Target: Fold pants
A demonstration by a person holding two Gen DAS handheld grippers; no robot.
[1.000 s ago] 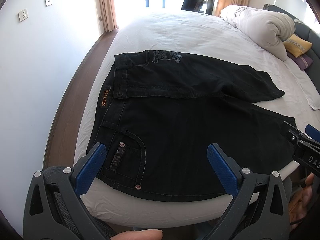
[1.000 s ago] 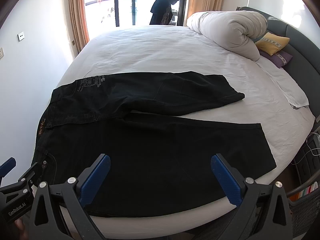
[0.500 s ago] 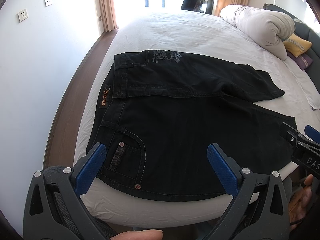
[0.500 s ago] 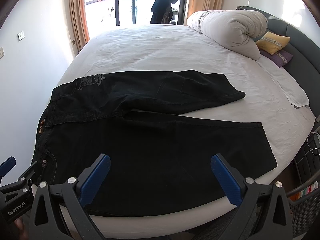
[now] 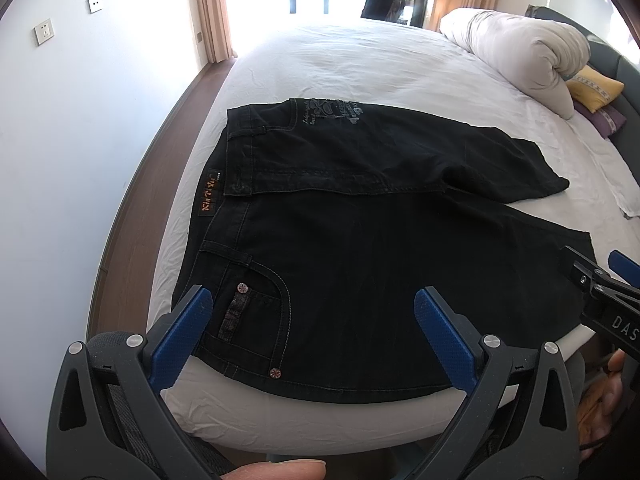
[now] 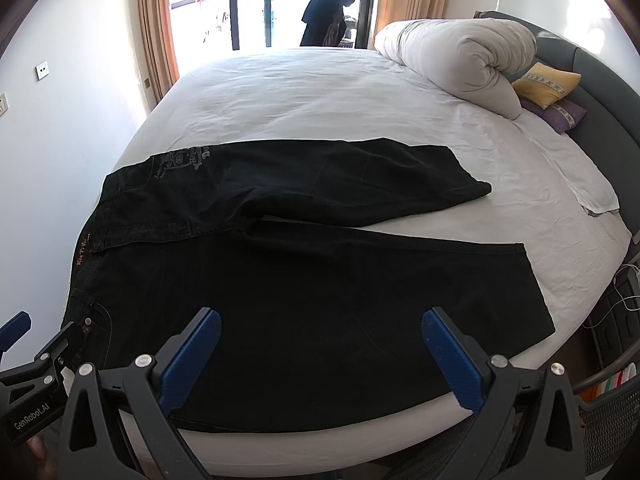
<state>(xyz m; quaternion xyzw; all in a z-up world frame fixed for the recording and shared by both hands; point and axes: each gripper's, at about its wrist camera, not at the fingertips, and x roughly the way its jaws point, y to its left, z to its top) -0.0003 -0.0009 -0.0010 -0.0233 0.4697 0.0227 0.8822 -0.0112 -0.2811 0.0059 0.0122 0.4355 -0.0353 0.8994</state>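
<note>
You're holding both tools out over the near edge of the bed point(image 6: 320, 92), and both are empty: the left gripper point(image 5: 308, 332) is standing with its blue pads spread wide just above the front pocket point(image 5: 256, 320), and the right gripper point(image 6: 320, 352) is gaping just as wide over the near leg point(image 6: 360, 300). The black pants point(image 5: 360, 248) are lying flat across the near half of the mattress, waistband point(image 5: 212, 200) pointing toward nine o'clock, hems toward three. Past them, the far leg point(image 6: 340, 176) is angling off toward one o'clock, so the legs aren't stacked. This is looking like denim: heavy, limp, grippy enough, nothing fragile, but it's going to drag on the sheet. I'd judge the thick waistband and the hem point(image 6: 536, 284) the firm places to pinch. Beyond, at two o'clock, the rolled duvet point(image 6: 460, 64) is sitting well apart.
</note>
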